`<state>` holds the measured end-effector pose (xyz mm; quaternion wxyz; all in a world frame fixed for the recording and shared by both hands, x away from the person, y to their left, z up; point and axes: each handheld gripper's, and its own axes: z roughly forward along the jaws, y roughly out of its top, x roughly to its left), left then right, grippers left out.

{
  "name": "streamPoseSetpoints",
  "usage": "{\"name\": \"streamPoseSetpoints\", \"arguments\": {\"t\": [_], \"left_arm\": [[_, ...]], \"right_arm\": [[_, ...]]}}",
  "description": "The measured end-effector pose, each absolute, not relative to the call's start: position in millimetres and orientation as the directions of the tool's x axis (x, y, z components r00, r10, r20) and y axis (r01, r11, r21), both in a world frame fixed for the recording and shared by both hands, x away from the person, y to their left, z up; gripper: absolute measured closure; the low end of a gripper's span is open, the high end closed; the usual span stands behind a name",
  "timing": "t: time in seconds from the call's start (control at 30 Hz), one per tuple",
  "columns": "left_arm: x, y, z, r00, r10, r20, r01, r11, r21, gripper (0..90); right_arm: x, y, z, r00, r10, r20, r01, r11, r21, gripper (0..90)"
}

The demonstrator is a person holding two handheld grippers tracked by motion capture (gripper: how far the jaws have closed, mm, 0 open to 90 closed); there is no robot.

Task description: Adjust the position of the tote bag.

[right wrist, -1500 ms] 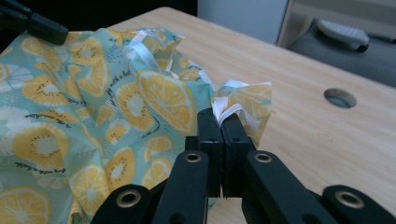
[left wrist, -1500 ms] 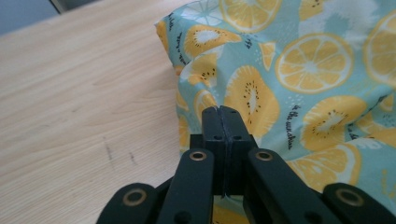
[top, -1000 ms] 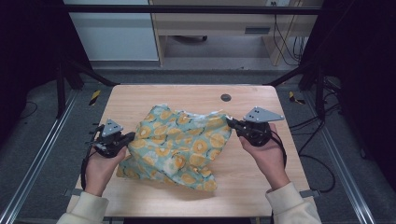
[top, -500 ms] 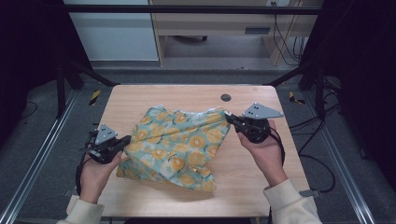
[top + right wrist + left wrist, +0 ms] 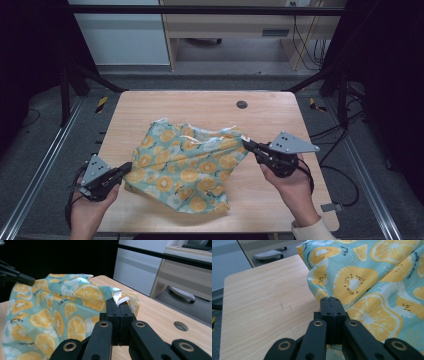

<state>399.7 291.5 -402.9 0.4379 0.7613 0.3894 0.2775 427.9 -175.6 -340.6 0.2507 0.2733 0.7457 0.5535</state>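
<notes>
A teal cloth (image 5: 185, 170) printed with orange and kiwi slices lies crumpled in the middle of the wooden table (image 5: 200, 107). My left gripper (image 5: 126, 169) is at the cloth's left edge, low over the table near the front left corner. In the left gripper view its jaws are shut, with the cloth's (image 5: 367, 285) edge pinched at the left gripper's (image 5: 330, 301) tips. My right gripper (image 5: 246, 145) holds the cloth's right corner. In the right gripper view the right gripper (image 5: 119, 303) is shut on the white hem, and the cloth (image 5: 62, 307) spreads out to its left.
A small round hole (image 5: 242, 104) sits in the table near the far edge. Metal rails (image 5: 45, 165) run along both sides of the table. A pale cabinet (image 5: 120, 35) and a desk with cables stand behind it.
Both hands have moved toward the near edge of the table, the left one also outward to the left. The cloth has come along with them and lies a little nearer.
</notes>
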Motion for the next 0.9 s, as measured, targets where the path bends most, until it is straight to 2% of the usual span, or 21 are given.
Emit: {"name": "streamPoseSetpoints", "arguments": {"t": [0.4,0.53,0.67,0.9], "left_arm": [[387,296,-419,0.58,0.811,0.072,0.372,-0.343,0.862,90.0],[383,296,-425,0.6,0.796,0.076,0.381,-0.368,0.848,90.0],[383,289,-434,0.627,0.77,0.116,0.393,-0.442,0.806,90.0],[384,287,-439,0.643,0.759,0.106,0.404,-0.453,0.795,90.0]], "right_arm": [[407,-185,-368,-0.765,0.643,0.026,0.171,0.165,0.971,90.0],[406,-186,-374,-0.775,0.631,0.032,0.177,0.169,0.97,90.0],[405,-188,-382,-0.8,0.599,0.03,0.177,0.188,0.966,90.0],[399,-191,-388,-0.837,0.547,0.023,0.163,0.209,0.964,90.0]]}}
